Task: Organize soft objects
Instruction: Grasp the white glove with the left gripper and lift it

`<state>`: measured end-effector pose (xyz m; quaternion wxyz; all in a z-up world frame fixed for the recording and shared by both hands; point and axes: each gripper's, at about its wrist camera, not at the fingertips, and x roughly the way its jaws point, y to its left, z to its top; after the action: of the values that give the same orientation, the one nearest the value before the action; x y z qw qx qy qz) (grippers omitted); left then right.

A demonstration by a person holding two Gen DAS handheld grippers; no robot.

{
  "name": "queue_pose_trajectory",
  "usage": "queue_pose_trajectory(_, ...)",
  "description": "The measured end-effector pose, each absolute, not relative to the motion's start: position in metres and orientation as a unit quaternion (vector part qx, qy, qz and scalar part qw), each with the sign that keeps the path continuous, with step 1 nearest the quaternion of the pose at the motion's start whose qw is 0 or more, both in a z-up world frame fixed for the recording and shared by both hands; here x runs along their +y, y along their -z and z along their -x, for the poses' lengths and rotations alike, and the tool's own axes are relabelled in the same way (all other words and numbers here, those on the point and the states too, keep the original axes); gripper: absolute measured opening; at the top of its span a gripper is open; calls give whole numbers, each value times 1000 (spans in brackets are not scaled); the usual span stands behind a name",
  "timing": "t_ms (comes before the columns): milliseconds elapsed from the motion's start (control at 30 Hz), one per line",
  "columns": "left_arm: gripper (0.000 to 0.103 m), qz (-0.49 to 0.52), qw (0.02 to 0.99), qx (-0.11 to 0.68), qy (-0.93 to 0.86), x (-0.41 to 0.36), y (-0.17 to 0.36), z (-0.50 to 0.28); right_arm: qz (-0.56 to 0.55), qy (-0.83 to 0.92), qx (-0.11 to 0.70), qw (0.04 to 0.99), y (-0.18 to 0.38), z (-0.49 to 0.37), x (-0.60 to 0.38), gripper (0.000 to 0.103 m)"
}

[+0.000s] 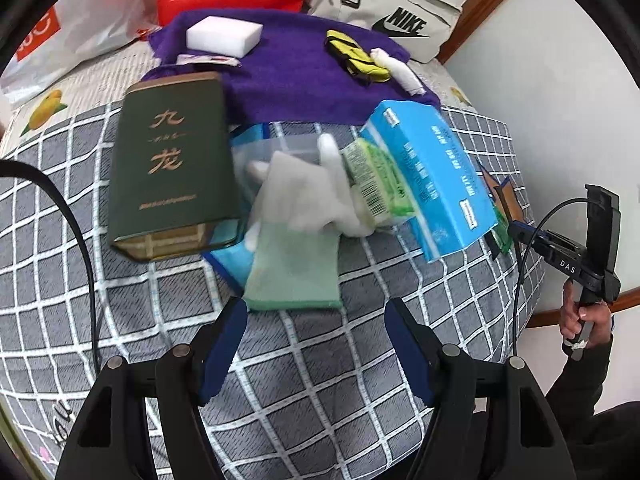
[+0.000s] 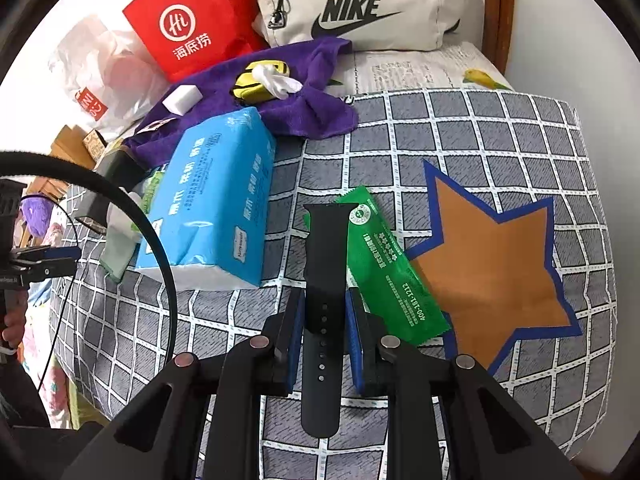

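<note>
Now I am holding a black strap (image 2: 323, 280) between my right fingers (image 2: 323, 312), which are clamped on it near its punched holes, above the checked bed (image 2: 480, 136) and a green sachet (image 2: 394, 276). My left fingers (image 1: 316, 320) are standing apart and empty, hovering just short of a green cloth (image 1: 294, 268) beside the blue tissue pack (image 1: 436, 176) and the dark box (image 1: 172, 164). Judging by its look, the strap is rubbery, light and limp; its free ends will probably droop, so a grip at mid-length suits it. The cloth looks soft and is best pinched at an edge.
</note>
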<state>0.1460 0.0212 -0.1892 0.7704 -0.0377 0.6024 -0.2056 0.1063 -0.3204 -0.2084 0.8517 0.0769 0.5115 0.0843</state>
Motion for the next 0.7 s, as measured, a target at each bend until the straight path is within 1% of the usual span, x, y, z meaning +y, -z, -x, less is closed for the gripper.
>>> queue_pose_trajectory(67, 71, 37, 772, 599, 210, 18, 189, -148, -78, -86, 510, 852, 208, -108, -320, 21)
queue_pose_trajectory(233, 71, 17, 777, 597, 201, 0, 194, -161, -77, -92, 510, 852, 208, -108, -313, 21)
queue_pose_trajectory(367, 71, 0, 791, 568, 227, -12, 178, -171, -72, -92, 508, 853, 208, -104, -312, 21)
queue_pose_trajectory(567, 71, -91, 799, 550, 225, -38, 177, -190, -70, -89, 512, 852, 210, -103, -318, 21)
queue_pose_trajectory(700, 71, -196, 784, 548, 214, -64, 196, -194, -83, -89, 515, 848, 213, -104, -323, 21)
